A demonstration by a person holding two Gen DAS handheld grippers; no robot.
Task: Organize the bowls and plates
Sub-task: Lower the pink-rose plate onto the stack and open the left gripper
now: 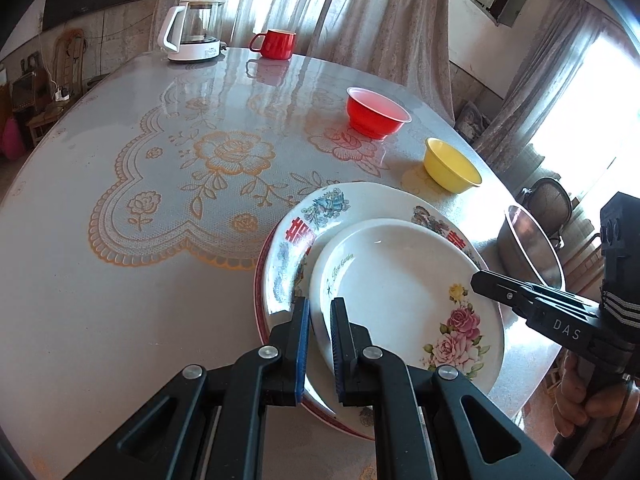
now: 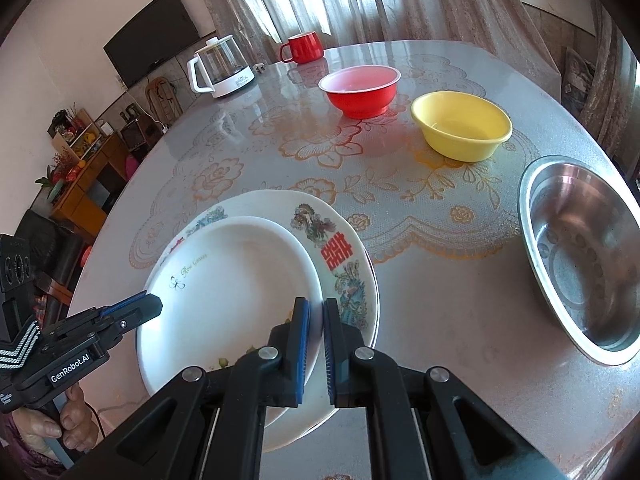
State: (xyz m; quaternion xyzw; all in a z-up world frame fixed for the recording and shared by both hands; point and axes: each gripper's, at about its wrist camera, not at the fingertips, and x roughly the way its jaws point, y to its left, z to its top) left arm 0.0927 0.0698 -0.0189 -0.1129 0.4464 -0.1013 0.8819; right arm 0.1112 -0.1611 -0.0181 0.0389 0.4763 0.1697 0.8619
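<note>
Both claws, left [image 1: 319, 308] and right [image 2: 316, 308], pinch opposite rims of the white plate [image 1: 404, 296]; uneven release could tip it off the patterned plate [image 1: 332, 204] beneath.

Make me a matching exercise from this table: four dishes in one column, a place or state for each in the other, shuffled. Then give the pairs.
Things:
1. rose plate
2. red bowl
3. steel basin
4. kettle

Places or states:
A. beside the red mug, at the far edge
B. clamped at its rim by both grippers, left and right
C. next to the yellow bowl
D. empty, at the table's right edge

Pairs: 1-B, 2-C, 3-D, 4-A
</note>
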